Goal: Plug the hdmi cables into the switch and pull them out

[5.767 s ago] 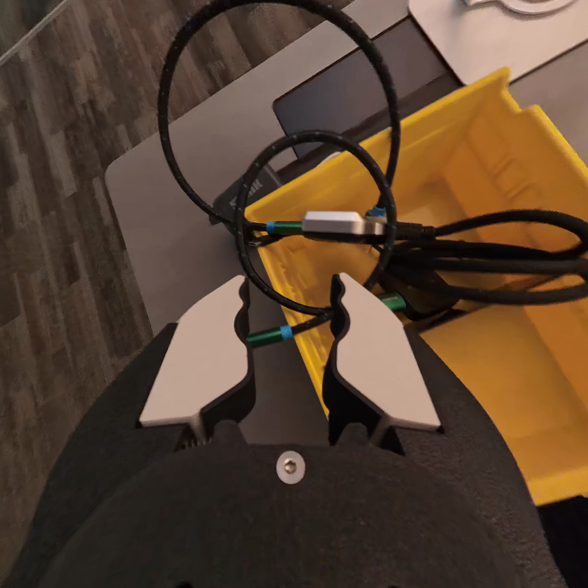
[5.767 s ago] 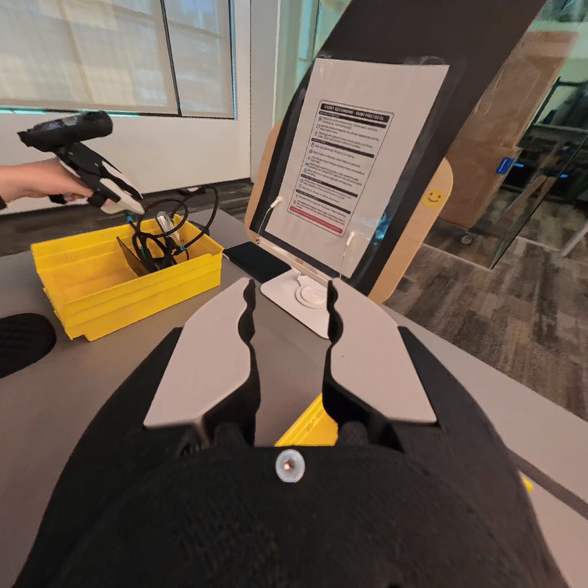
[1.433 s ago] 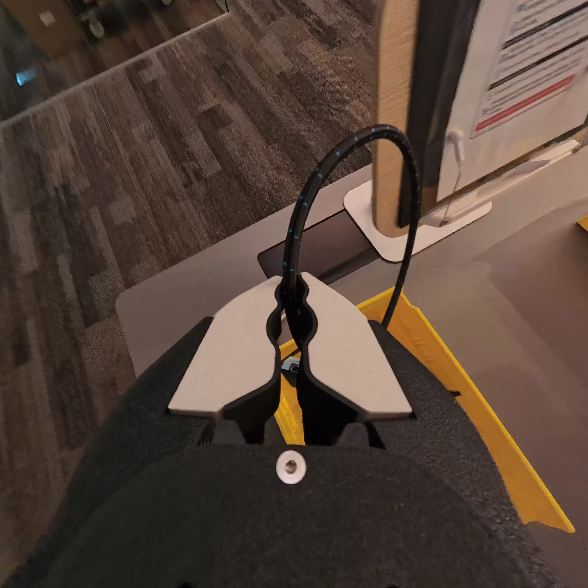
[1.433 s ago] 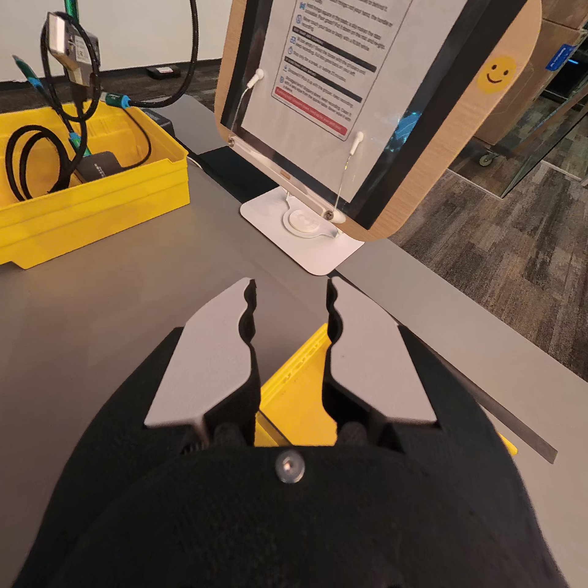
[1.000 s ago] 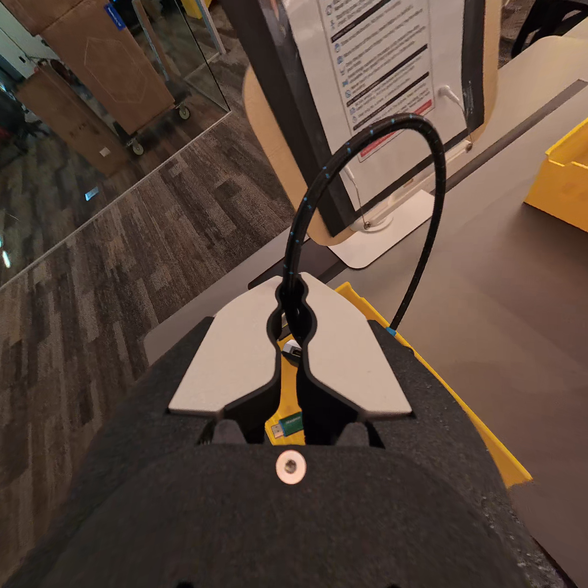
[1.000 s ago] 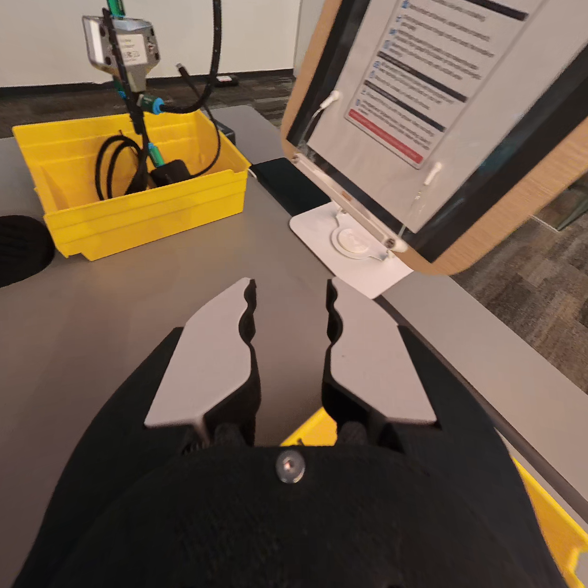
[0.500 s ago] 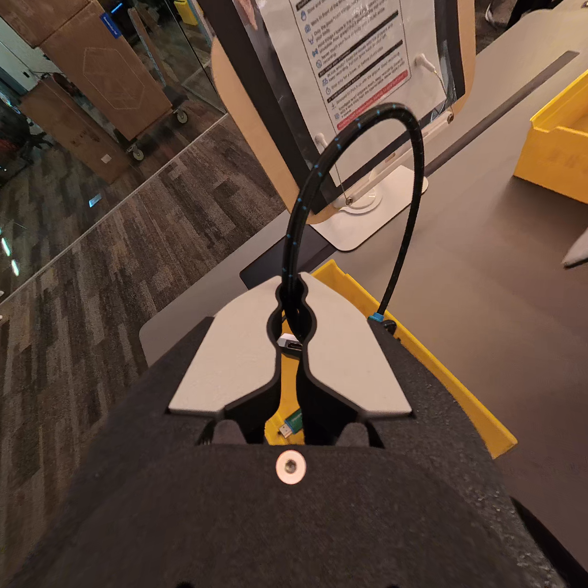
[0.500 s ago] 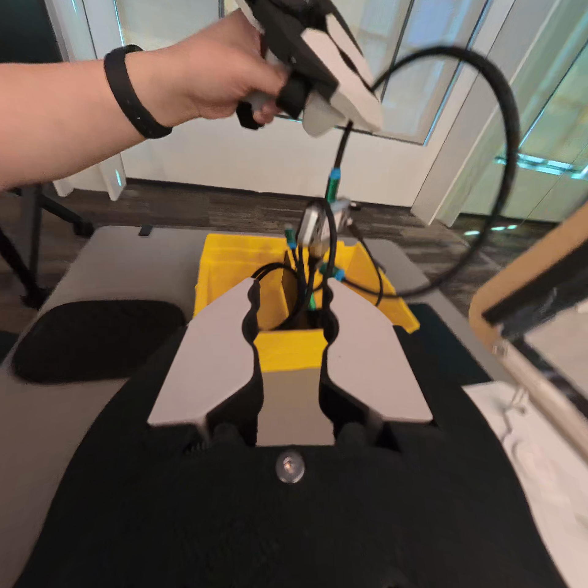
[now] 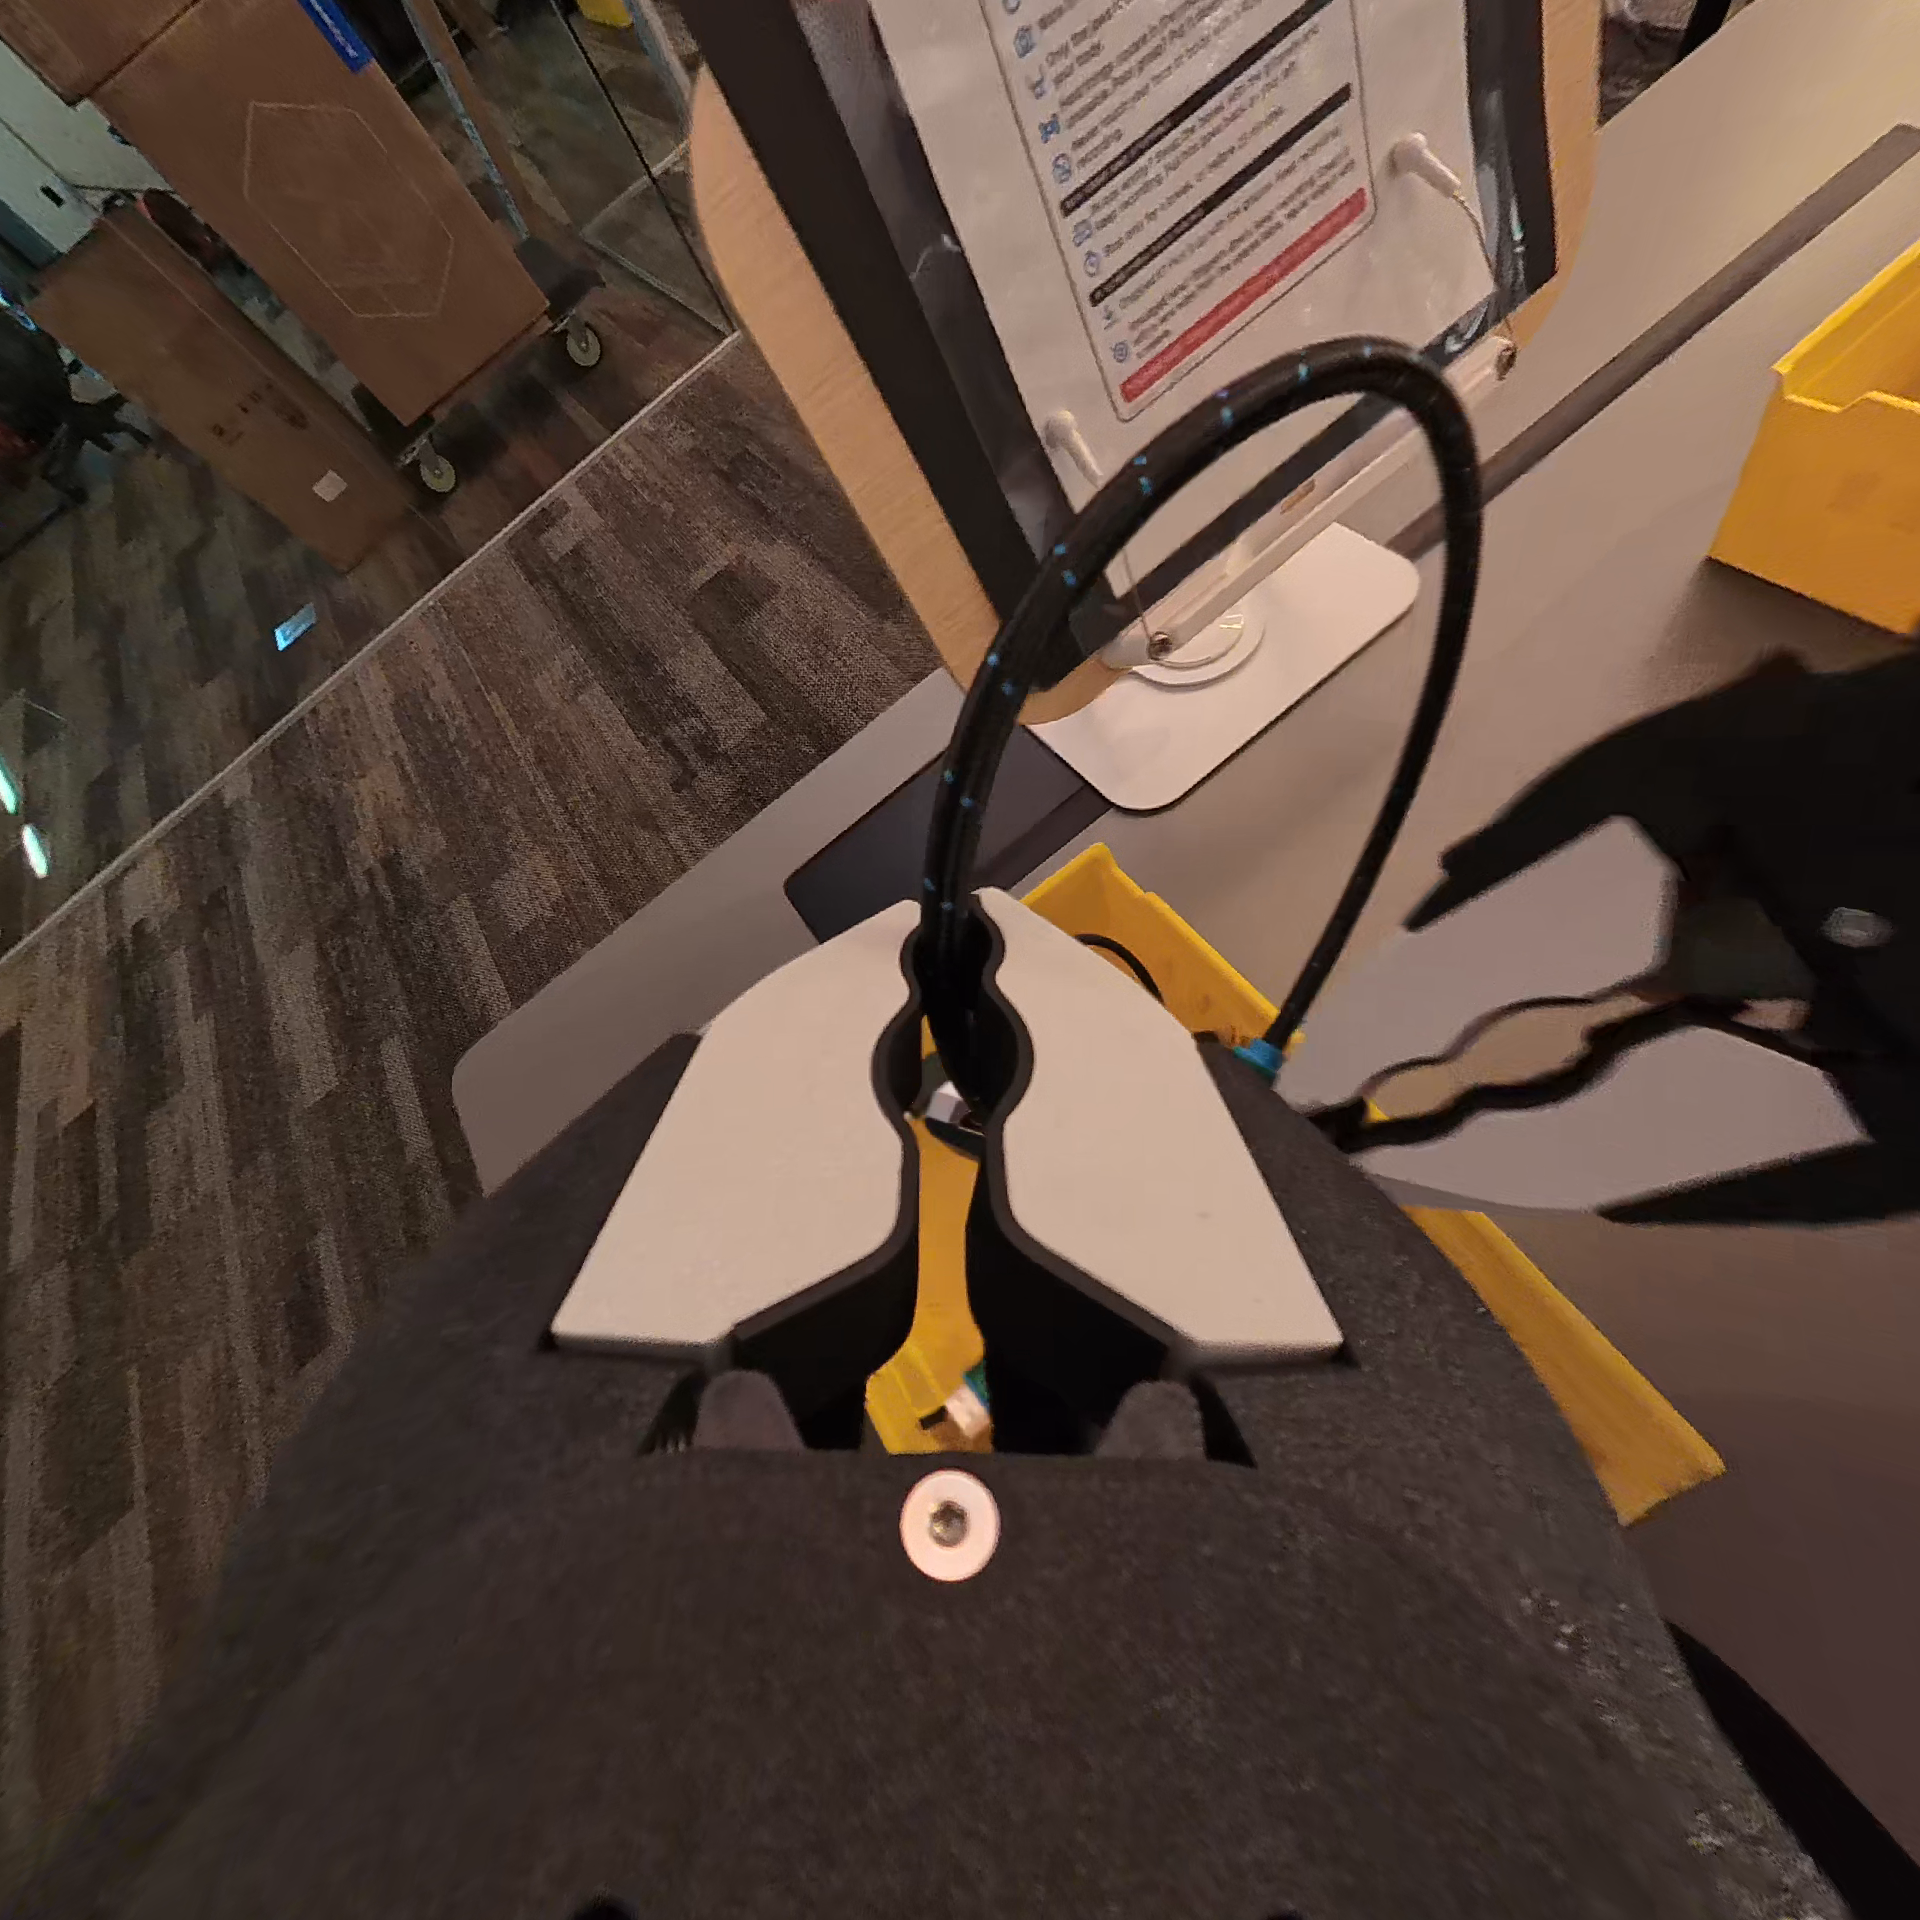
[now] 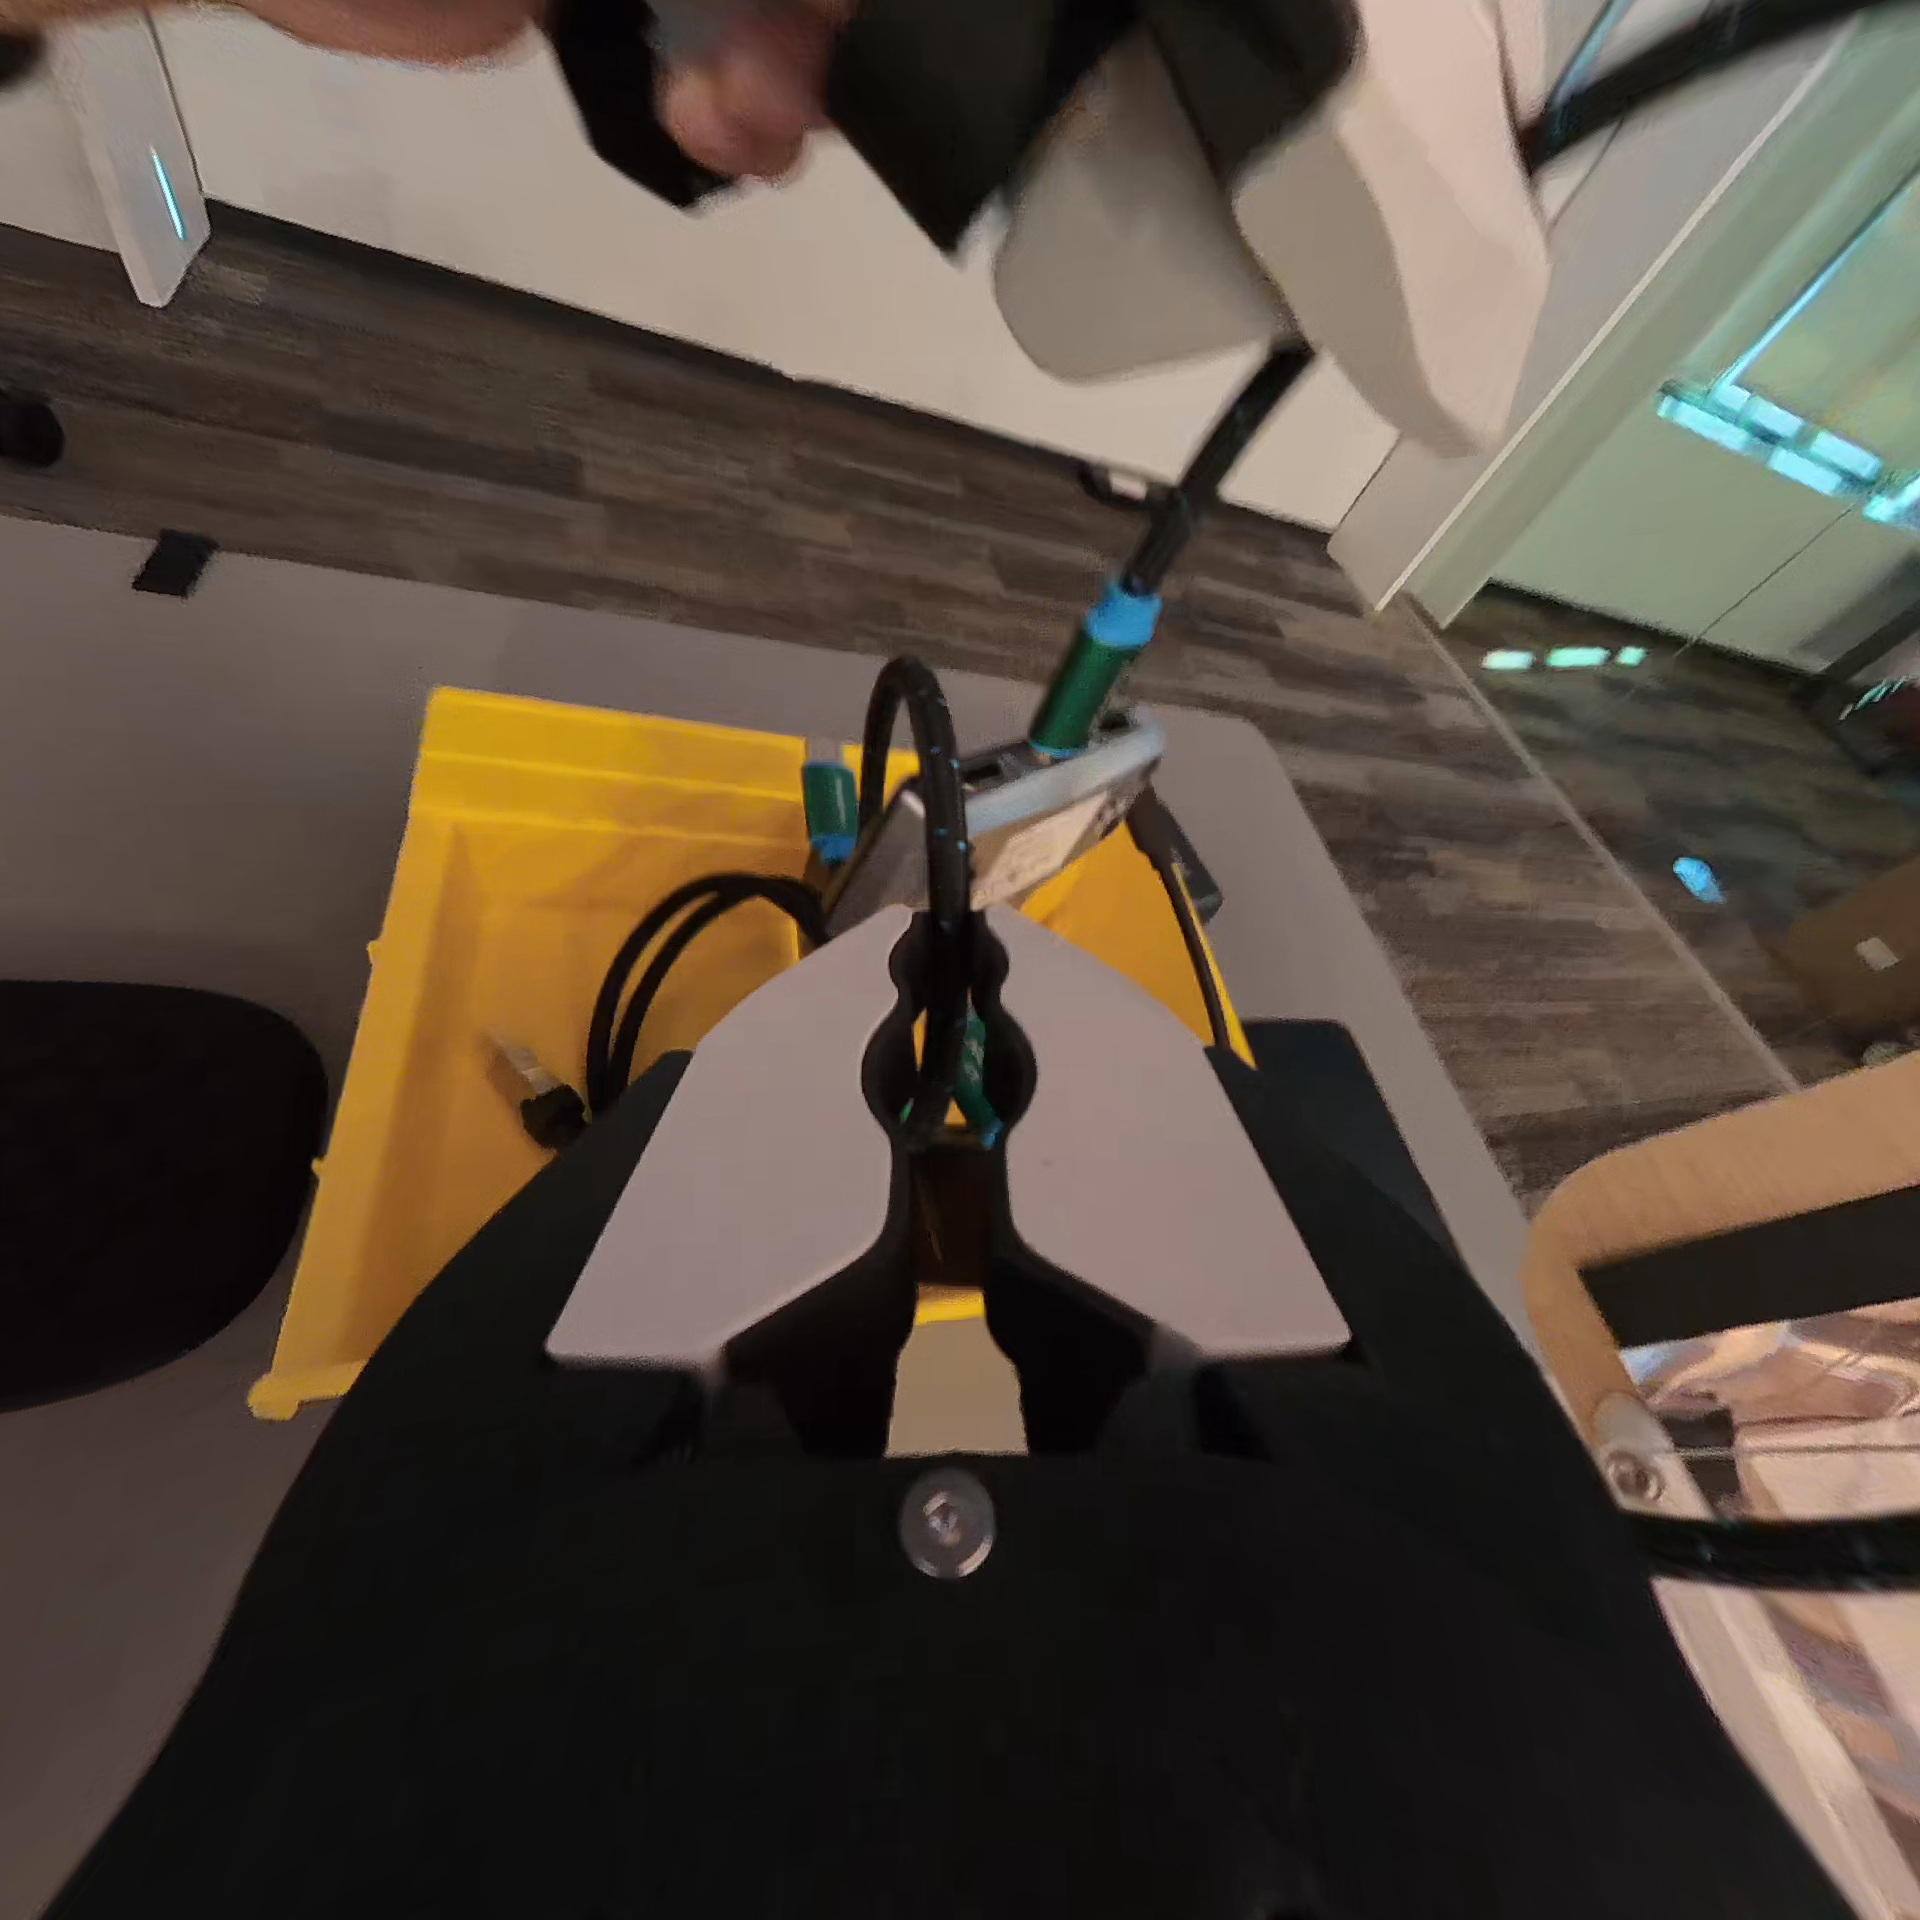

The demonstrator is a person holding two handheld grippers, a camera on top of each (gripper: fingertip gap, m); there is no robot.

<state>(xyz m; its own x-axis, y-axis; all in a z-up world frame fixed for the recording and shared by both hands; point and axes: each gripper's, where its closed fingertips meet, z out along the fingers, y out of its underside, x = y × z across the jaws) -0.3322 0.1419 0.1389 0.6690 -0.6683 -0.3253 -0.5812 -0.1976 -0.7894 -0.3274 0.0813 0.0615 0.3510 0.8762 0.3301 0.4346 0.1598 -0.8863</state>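
Note:
My left gripper [image 9: 954, 914] is shut on a black braided HDMI cable [image 9: 1299, 358] that loops up and back down over a yellow bin [image 9: 1558, 1371]. In the right wrist view the left gripper [image 10: 1288, 343] is high up. The cable hangs from it, and its green plug [image 10: 1081, 686] sits in the silver switch [image 10: 1029, 821], which hangs above the bin [image 10: 499, 914]. My right gripper [image 10: 948, 930] is shut on a black cable loop [image 10: 914, 707] just below the switch. It shows blurred in the left wrist view [image 9: 1382, 1049].
More coiled black cable [image 10: 644, 977] and loose plugs lie in the bin. A black pad [image 10: 125, 1174] lies left of it. A framed sign on a white stand [image 9: 1247, 707] and a second yellow bin [image 9: 1829, 488] stand on the grey table. A hand [image 10: 727, 104] holds the left gripper. The left gripper's tips are roughly 10 centimeters from the right gripper's.
My right gripper swung from the sign toward the bin, came in under the hanging switch and shut on a cable loop. My left gripper kept hold of its cable, lifted.

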